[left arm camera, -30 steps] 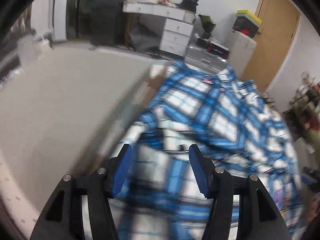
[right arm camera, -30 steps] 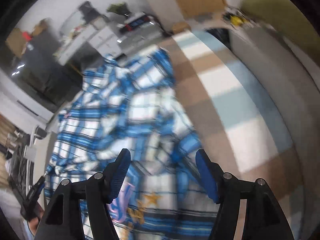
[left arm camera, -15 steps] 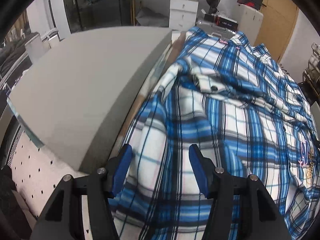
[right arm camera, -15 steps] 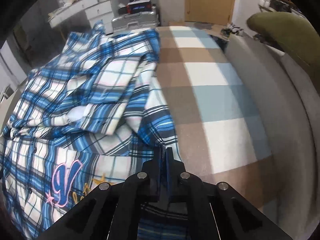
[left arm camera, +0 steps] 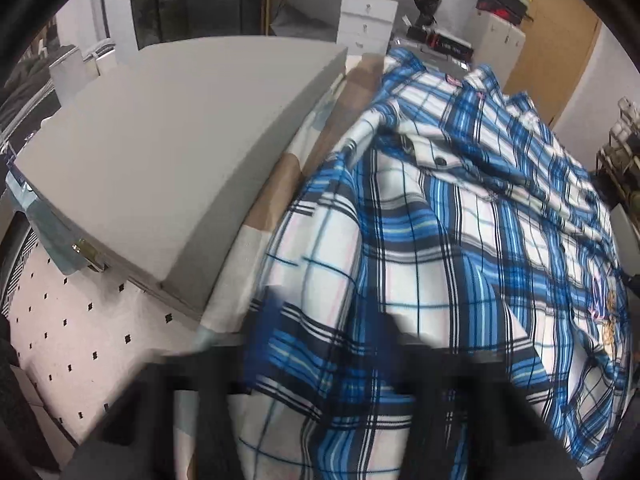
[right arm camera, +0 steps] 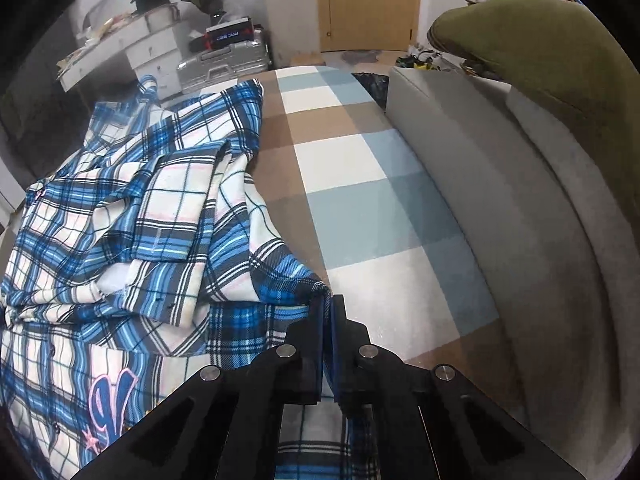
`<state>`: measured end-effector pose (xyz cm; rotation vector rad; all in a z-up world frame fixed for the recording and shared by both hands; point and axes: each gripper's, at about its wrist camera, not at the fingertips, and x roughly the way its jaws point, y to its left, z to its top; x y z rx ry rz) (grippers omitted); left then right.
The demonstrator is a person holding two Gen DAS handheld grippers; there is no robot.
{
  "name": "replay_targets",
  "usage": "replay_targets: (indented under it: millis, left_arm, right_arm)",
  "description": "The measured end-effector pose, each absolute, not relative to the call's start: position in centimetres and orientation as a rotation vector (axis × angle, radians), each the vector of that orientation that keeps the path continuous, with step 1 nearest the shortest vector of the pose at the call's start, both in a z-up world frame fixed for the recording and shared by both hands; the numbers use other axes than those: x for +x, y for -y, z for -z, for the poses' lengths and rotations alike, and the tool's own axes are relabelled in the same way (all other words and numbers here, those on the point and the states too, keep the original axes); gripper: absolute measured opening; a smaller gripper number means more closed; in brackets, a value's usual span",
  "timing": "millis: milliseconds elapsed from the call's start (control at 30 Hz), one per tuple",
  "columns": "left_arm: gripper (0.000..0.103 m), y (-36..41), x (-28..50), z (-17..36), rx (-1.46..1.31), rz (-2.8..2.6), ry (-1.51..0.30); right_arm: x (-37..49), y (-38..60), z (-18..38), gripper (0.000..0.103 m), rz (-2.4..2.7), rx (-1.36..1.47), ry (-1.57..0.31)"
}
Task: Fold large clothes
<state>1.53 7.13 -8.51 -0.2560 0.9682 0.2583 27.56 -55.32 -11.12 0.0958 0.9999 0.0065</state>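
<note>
The blue plaid shirt [right arm camera: 132,216] lies rumpled on the checked bed cover [right arm camera: 360,200] with sleeves only roughly laid in, so folding seems barely begun: the right gripper [right arm camera: 329,312] pinches its hem corner, while the blurred left gripper [left arm camera: 320,344] cannot be judged.

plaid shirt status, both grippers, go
Right gripper shut on blue and white plaid shirt hem. Left gripper blurred, state unclear. Shirt rumpled on checked blanket. Nothing in the way.
</note>
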Motion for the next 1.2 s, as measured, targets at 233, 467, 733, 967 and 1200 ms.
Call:
replay_targets:
  millis: [233,467,733,967,1200]
  left_arm:
    - [0.000,-6.4,-0.6,8.3,-0.270,-0.234,-0.952]
    - [0.000,-6.4,-2.1,7.8,-0.293,-0.237,-0.948]
    - [0.055,-5.9,3.0,3.8,-0.219,-0.185,-0.854]
    - [0.054,-5.4,12.9,6.5,-0.093,-0.193,-0.963]
    - [0.001,-5.3,14.4,9.2,-0.049,-0.222,-0.984]
  right_arm:
    - [28.2,55.4,11.3,0.002,-0.002,0.096,-0.996]
    - [28.2,55.1,11.4,0.005,0.004,0.077,-0.998]
    - [25.7,54.1,8.1,0.059,-0.109,0.111,-0.920]
    - [27.4,53.0,7.3,0.071,-0.189,0.160,-0.925]
    - [29.1,53.4,10.8,0.071,-0.117,0.117,-1.032]
